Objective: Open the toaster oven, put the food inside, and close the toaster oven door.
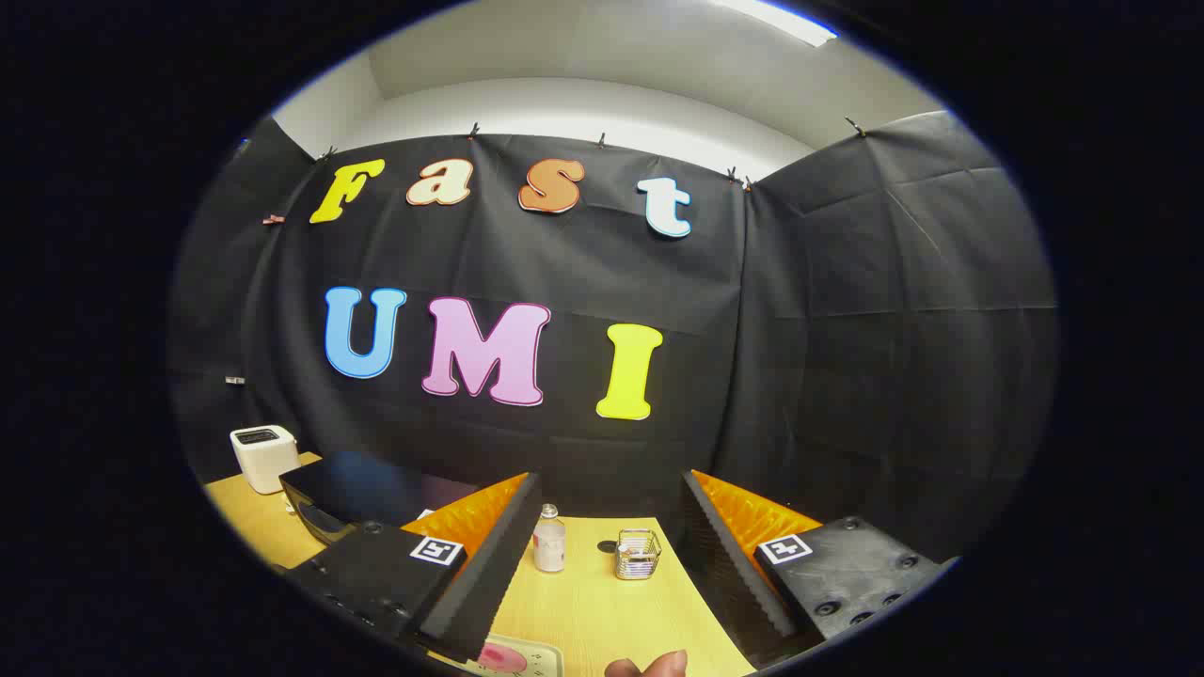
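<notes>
Nothing looks done yet: the hand-held gripper (602,574) hovers wide open and empty, toaster oven (343,494) untouched, food (503,658) on the table (602,611).

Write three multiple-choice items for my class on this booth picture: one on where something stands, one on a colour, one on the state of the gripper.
1. Where does the small clear bottle stand?
A. On the wooden table, beyond the fingers and between them
B. On top of the black toaster oven
C. Inside the wire basket

2. What colour is the small appliance behind the black toaster oven?
A. Red
B. White
C. Green

3. How is the gripper?
A. Shut on the bottle
B. Shut on the wire basket
C. Open, holding nothing

Answers:
1. A, as the bottle stands on the table beside the wire basket, seen through the gap between the fingers.
2. B, as its body is plainly white.
3. C, as the fingers stand wide apart with bare table between them.
</notes>
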Demonstrator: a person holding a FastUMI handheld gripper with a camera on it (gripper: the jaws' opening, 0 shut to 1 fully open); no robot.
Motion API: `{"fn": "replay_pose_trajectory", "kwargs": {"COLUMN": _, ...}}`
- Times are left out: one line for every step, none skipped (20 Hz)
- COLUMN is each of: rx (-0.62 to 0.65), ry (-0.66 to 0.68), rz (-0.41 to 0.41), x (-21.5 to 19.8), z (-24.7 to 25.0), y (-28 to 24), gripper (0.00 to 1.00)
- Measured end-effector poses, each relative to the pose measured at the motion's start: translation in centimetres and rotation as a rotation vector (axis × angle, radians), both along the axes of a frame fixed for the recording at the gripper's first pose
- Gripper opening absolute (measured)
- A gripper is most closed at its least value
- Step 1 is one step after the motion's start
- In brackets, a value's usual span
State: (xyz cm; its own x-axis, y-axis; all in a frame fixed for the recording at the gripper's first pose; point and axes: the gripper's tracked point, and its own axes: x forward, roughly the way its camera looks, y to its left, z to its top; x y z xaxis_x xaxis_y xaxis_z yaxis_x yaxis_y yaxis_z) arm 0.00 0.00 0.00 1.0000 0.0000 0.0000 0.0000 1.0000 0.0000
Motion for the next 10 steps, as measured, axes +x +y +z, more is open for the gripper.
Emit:
{"fn": "replay_pose_trajectory", "kwargs": {"rx": 0.005, "ry": 0.001, "rz": 0.001, "x": -0.08, "z": -0.05, "y": -0.11, "gripper": 0.98}}
{"fn": "replay_pose_trajectory", "kwargs": {"rx": 0.010, "ry": 0.001, "rz": 0.000, "x": -0.13, "z": 0.00, "y": -0.15, "gripper": 0.98}}
{"fn": "replay_pose_trajectory", "kwargs": {"rx": 0.013, "ry": 0.001, "rz": -0.002, "x": -0.18, "z": 0.03, "y": -0.27, "gripper": 0.98}}
{"fn": "replay_pose_trajectory", "kwargs": {"rx": 0.015, "ry": 0.001, "rz": -0.004, "x": -0.23, "z": 0.03, "y": -0.40, "gripper": 0.98}}
{"fn": "replay_pose_trajectory", "kwargs": {"rx": 0.016, "ry": 0.001, "rz": -0.005, "x": -0.22, "z": 0.05, "y": -0.45, "gripper": 0.98}}
{"fn": "replay_pose_trajectory", "kwargs": {"rx": 0.017, "ry": 0.002, "rz": -0.005, "x": -0.21, "z": 0.04, "y": -0.47, "gripper": 0.98}}
{"fn": "replay_pose_trajectory", "kwargs": {"rx": 0.018, "ry": 0.003, "rz": -0.006, "x": -0.32, "z": -0.06, "y": -0.56, "gripper": 0.98}}
{"fn": "replay_pose_trajectory", "kwargs": {"rx": 0.018, "ry": 0.004, "rz": -0.007, "x": -0.35, "z": -0.11, "y": -0.64, "gripper": 0.98}}
{"fn": "replay_pose_trajectory", "kwargs": {"rx": 0.018, "ry": 0.005, "rz": -0.007, "x": -0.43, "z": -0.09, "y": -0.65, "gripper": 0.98}}
{"fn": "replay_pose_trajectory", "kwargs": {"rx": 0.018, "ry": 0.005, "rz": -0.006, "x": -0.49, "z": -0.10, "y": -0.66, "gripper": 0.98}}
